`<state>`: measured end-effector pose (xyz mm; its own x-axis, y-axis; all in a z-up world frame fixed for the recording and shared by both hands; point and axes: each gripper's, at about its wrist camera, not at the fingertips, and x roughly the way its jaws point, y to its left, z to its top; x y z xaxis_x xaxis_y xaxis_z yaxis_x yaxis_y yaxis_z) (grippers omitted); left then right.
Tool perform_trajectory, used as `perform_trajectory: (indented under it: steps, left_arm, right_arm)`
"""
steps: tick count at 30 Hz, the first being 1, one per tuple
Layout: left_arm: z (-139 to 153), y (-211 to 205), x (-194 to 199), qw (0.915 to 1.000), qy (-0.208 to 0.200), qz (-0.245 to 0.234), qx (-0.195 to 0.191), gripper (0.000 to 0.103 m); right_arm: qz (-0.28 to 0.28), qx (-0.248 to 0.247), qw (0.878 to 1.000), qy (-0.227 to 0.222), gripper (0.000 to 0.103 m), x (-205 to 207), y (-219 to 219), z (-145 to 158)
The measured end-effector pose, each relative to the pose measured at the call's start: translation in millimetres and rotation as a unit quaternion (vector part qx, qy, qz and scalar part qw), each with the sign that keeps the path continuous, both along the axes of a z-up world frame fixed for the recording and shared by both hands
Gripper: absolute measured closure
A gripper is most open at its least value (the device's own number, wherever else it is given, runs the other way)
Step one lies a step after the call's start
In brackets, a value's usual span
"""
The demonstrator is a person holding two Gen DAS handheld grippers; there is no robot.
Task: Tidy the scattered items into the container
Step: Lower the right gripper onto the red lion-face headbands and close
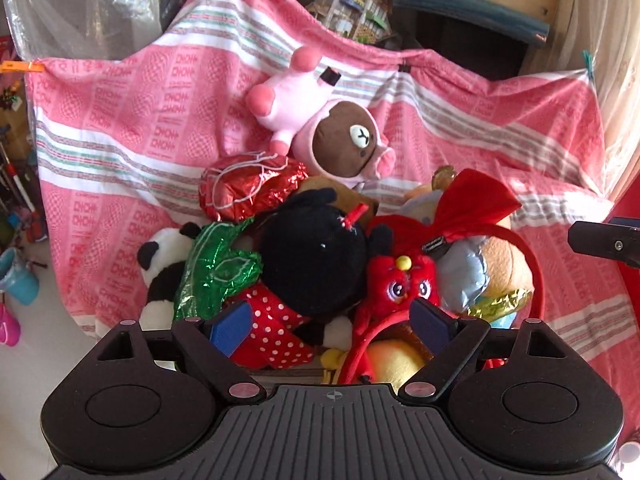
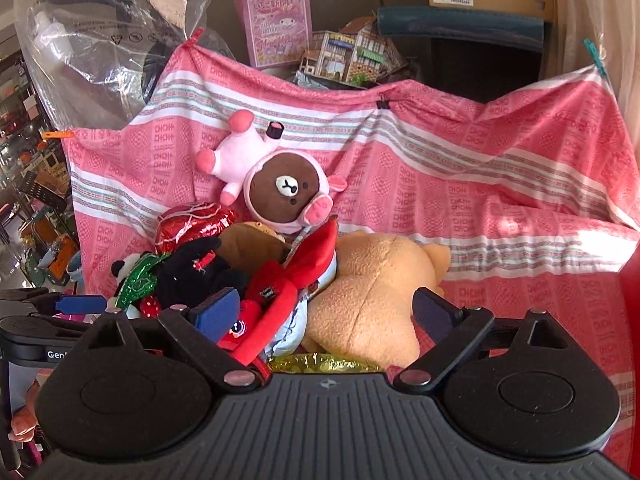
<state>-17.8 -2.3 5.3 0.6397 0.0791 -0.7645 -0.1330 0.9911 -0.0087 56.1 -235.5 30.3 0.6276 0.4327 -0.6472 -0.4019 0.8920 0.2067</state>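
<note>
A pink striped cloth (image 2: 460, 184) is being held up at its top edge by clips, so that a backdrop and a work surface are being formed in a cluttered storeroom; a paper bag (image 2: 278, 20), a model house (image 2: 344, 58) and cardboard boxes are being kept behind it. The toys are being gathered in one heap at the near edge, close under both tools. A container cannot be made out; a red rim (image 2: 630, 320) is being glimpsed at the far right, but whether that is it cannot be told.

A bear in a pig suit (image 2: 286, 192) is being left head-down against the cloth just behind the heap, apparently where it was dropped. In the heap, a black doll (image 1: 316, 256), a panda (image 1: 160, 272), a green foil piece (image 1: 216, 276), a red foil balloon (image 1: 248, 188), a red bird (image 1: 400, 280) and a tan plush (image 2: 372, 300) are being pressed together.

The left gripper (image 1: 332, 320) is being held with its jaws apart, over the doll's dotted dress and the bird, nothing being gripped. The right gripper (image 2: 324, 312) is likewise being kept spread, its jaws flanking the tan plush and the red items without closing on them. Both appear to be poised for a first pick, judged from their placement low over the heap.
</note>
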Motion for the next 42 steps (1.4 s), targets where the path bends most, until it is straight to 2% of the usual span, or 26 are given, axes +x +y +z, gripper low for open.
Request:
perform_trajectory:
  steps: [6,11,13,15,17,20,25,30,32,36,37,38,39,40,42]
  left_arm:
    - [-24,-1,12,0.9981,0.029,-0.055,0.002,0.017]
    - [-37,-5,18,0.9950,0.047,-0.088,0.009,0.019]
    - [-41,-4,20,0.9941,0.052,-0.095,0.006,0.022]
    - [-44,-4,22,0.9935,0.056,-0.099,0.006,0.027]
    - [-48,-3,25,0.9933,0.062,-0.098,0.002,0.032]
    - [-53,3,27,0.9933,0.068,-0.093,-0.007,0.036]
    - [-57,6,31,0.9928,0.071,-0.097,-0.005,0.038]
    - [-57,5,38,0.9912,0.071,-0.112,-0.004,0.044]
    - [-59,3,40,0.9906,0.072,-0.117,-0.004,0.050]
    - [-60,-1,40,0.9897,0.071,-0.124,-0.002,0.052]
    - [-61,-2,40,0.9894,0.070,-0.127,-0.002,0.057]
    - [-61,-3,40,0.9891,0.070,-0.130,-0.003,0.073]
    - [-61,-4,40,0.9884,0.070,-0.134,-0.006,0.080]
    - [-61,-5,40,0.9880,0.071,-0.137,-0.006,0.089]
    - [-60,-8,38,0.9882,0.066,-0.138,0.003,0.090]
  right_arm:
    - [0.001,0.015,1.000,0.014,0.033,-1,9,0]
    - [0.063,0.023,0.998,0.000,0.039,-11,40,8]
    - [0.093,0.025,0.995,0.008,0.044,-14,55,4]
    - [0.109,0.023,0.993,0.030,0.053,-12,67,-6]
    - [0.106,0.020,0.992,0.066,0.067,-6,73,-21]
    - [0.086,0.003,0.991,0.103,0.070,-1,69,-40]
    - [0.056,-0.026,0.990,0.125,0.073,0,55,-62]
    - [0.067,-0.049,0.989,0.121,0.073,0,65,-72]
    - [0.071,-0.059,0.989,0.119,0.073,1,69,-75]
    - [0.060,-0.060,0.987,0.133,0.073,8,68,-87]
    - [0.058,-0.057,0.987,0.137,0.074,9,67,-89]
    - [0.056,-0.055,0.987,0.138,0.077,10,67,-90]
    - [0.057,-0.055,0.987,0.138,0.079,11,67,-90]
    - [0.056,-0.056,0.987,0.137,0.086,12,67,-90]
    - [0.051,-0.059,0.988,0.134,0.092,13,67,-88]
